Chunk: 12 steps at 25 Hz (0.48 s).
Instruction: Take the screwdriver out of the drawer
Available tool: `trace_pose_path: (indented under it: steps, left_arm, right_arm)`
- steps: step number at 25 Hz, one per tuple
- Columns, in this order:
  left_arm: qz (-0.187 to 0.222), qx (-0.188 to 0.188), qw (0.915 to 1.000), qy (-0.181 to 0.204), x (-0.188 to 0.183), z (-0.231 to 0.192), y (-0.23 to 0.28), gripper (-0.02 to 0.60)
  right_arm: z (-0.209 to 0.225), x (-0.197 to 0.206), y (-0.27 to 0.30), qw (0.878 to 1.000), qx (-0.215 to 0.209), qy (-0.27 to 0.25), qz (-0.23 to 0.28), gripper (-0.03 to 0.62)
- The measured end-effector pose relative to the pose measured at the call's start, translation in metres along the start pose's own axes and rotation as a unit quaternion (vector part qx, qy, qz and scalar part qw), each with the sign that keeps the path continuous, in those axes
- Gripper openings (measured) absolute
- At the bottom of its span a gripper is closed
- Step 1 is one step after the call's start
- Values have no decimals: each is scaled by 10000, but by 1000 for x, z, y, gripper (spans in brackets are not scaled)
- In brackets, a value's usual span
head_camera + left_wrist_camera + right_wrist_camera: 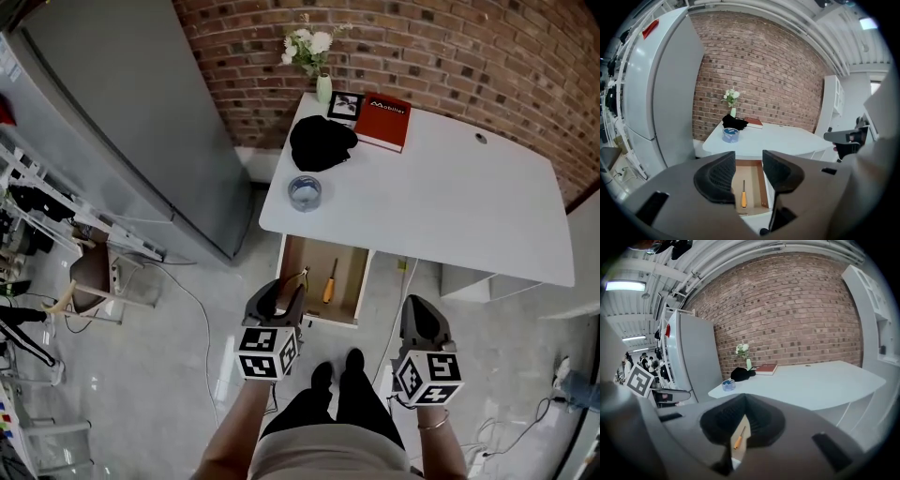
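The wooden drawer (362, 287) under the white table's front edge stands pulled out. An orange-handled screwdriver (329, 279) lies alone on its floor, shaft pointing toward the table. My left gripper (282, 293) hovers just in front of the drawer's left corner, open and holding nothing. Between its jaws in the left gripper view (749, 174) I see the screwdriver (743, 197) inside the drawer (762, 185). My right gripper (422, 317) hangs further right, away from the drawer, shut and empty. Only a thin slit between its jaws (742, 422) shows the screwdriver (738, 441).
The white table (450, 202) carries a roll of tape (305, 192), a black cloth (322, 143), a red book (384, 122) and a vase of flowers (319, 58). A grey fridge (122, 122) stands left. My shoes (337, 372) are right before the drawer.
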<state>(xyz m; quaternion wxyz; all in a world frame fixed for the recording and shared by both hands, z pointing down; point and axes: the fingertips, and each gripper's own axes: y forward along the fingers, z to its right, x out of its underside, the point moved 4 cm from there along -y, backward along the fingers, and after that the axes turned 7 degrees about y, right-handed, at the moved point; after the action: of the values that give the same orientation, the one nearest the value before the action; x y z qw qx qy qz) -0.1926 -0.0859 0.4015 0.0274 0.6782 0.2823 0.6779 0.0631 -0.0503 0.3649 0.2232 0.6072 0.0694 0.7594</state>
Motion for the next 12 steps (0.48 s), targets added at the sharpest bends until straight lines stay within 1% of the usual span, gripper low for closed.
trace_pose_path:
  steps: [7,12]
  left_arm:
    - [-183,-152,9997,-24,12,8,22,174]
    - [-375,-170,9992,13,21,14,43,172]
  right_arm:
    - [22,10,23,9996,-178,5,-198,2]
    - [34,17,38,9990,-290,22,-349,2]
